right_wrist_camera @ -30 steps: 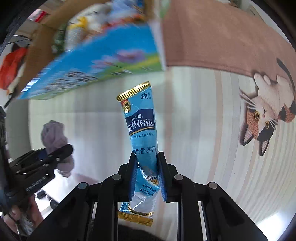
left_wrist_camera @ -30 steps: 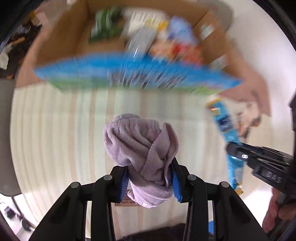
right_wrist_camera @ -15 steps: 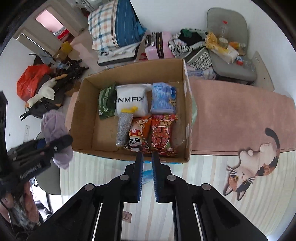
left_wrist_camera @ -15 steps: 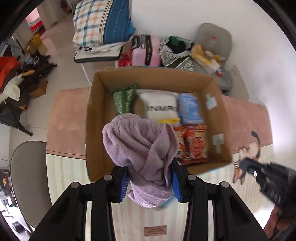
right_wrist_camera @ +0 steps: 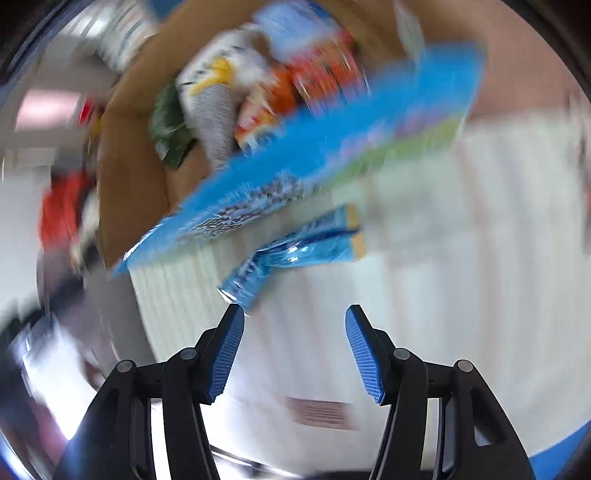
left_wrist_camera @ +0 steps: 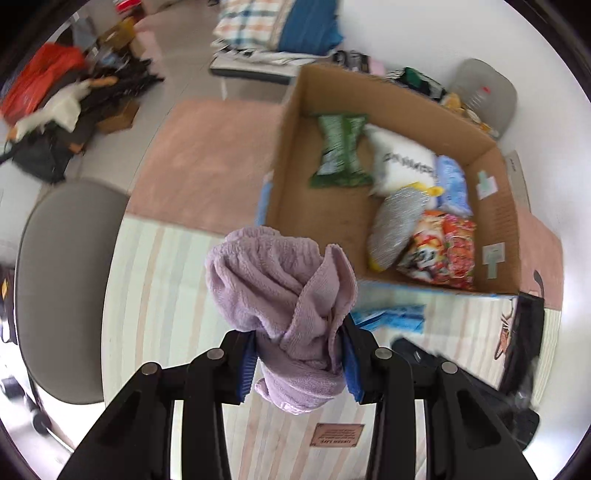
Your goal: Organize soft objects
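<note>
My left gripper (left_wrist_camera: 299, 363) is shut on a lilac towel (left_wrist_camera: 284, 295) and holds it above the striped mat, left of and before the open cardboard box (left_wrist_camera: 291, 155). The box holds a green pack (left_wrist_camera: 338, 151), a white pouch (left_wrist_camera: 400, 162), a grey scrubber (left_wrist_camera: 393, 225) and red snack bags (left_wrist_camera: 441, 253). My right gripper (right_wrist_camera: 295, 350) is open and empty over the mat. The blue milk-powder pouch (right_wrist_camera: 295, 251) lies on the mat just beyond its fingers, beside the box's blue outer wall (right_wrist_camera: 295, 162); it also shows in the left wrist view (left_wrist_camera: 388, 317). The right wrist view is blurred.
A grey chair seat (left_wrist_camera: 62, 280) stands at the left of the mat. A pink rug (left_wrist_camera: 199, 162) lies behind the mat. Clutter, bags and a folded blanket (left_wrist_camera: 273, 26) sit on the floor farther back. A cat-print rug (left_wrist_camera: 506, 332) is at the right.
My right gripper opened and the blue pouch now lies on the mat outside the box. The right view swung down. My left gripper moved left, still holding the towel.
</note>
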A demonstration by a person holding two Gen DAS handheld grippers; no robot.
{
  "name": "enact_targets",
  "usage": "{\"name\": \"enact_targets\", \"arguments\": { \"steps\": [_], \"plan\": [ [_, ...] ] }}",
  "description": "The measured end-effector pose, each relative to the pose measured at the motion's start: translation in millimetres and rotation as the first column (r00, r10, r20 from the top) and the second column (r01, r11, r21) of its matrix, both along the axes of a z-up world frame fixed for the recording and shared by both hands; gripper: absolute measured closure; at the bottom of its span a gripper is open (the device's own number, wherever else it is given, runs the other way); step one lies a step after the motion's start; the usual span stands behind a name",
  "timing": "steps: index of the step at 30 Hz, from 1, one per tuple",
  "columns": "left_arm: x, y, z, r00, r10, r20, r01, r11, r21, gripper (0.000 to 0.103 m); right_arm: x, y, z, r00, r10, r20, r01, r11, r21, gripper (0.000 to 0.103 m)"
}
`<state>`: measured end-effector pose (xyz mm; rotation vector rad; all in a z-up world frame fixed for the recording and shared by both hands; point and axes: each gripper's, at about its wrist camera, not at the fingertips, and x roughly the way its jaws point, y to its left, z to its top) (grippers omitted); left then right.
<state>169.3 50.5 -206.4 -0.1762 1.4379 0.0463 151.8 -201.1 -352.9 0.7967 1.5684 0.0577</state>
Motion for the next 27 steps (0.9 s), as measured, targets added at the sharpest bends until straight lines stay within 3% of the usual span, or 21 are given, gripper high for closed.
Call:
{"name": "enact_targets", "arguments": {
  "steps": [3, 9, 10, 11, 12, 15, 17, 19, 22, 23, 26, 27],
  "plan": [
    [-9, 21, -7, 0.999, 0.028, -0.015, -0.028, 0.999, 0.035, 0.067, 3, 29, -13, 0.997, -0.072, 0.002, 0.072, 0.997, -0.027, 0.043],
    [-32, 57, -18, 0.996, 0.083, -0.03, -0.082, 0.996, 0.039, 0.067, 24, 82, -27, 0.999, -0.048, 0.005, 0.048, 0.973, -0.224, 0.044],
    [-35, 61, -20, 0.995, 0.088, -0.036, -0.087, 0.996, 0.033, 0.067, 28, 87, -30, 0.999, -0.035, -0.009, 0.031, 0.967, -0.251, 0.046],
    [-36, 64, -21, 0.995, 0.09, -0.039, -0.089, 0.996, 0.028, 0.067, 29, 91, -32, 1.0, -0.02, -0.021, 0.014, 0.964, -0.266, 0.061],
    [-39, 66, -23, 0.995, 0.09, -0.043, -0.089, 0.996, 0.018, 0.067, 28, 94, -34, 0.999, 0.002, -0.037, -0.012, 0.962, -0.274, 0.071],
    [-43, 62, -25, 0.996, 0.074, -0.05, -0.075, 0.997, -0.017, 0.067, 18, 96, -32, 0.988, 0.138, -0.065, -0.151, 0.942, -0.3, 0.077],
    [-45, 53, -26, 0.998, 0.049, -0.048, -0.05, 0.998, -0.034, 0.067, 1, 88, -28, 0.958, 0.275, -0.087, -0.288, 0.903, -0.319, 0.078],
    [-44, 40, -29, 0.998, 0.019, -0.055, -0.022, 0.998, -0.056, 0.067, -15, 78, -31, 0.916, 0.381, -0.126, -0.401, 0.872, -0.28, 0.078],
    [-41, 20, -33, 0.998, -0.03, -0.06, 0.025, 0.997, -0.076, 0.067, -32, 58, -28, 0.892, 0.423, -0.157, -0.45, 0.862, -0.233, 0.074],
    [-40, 14, -33, 0.997, -0.045, -0.063, 0.04, 0.996, -0.083, 0.067, -34, 51, -20, 0.897, 0.42, -0.14, -0.442, 0.862, -0.248, 0.069],
    [-37, -2, -32, 0.995, -0.083, -0.06, 0.077, 0.993, -0.09, 0.067, -32, 27, -6, 0.93, 0.357, -0.084, -0.366, 0.884, -0.29, 0.038],
    [-35, -7, -31, 0.994, -0.096, -0.058, 0.091, 0.992, -0.086, 0.067, -27, 23, -9, 0.941, 0.33, -0.07, -0.336, 0.894, -0.297, 0.037]
  ]
}}
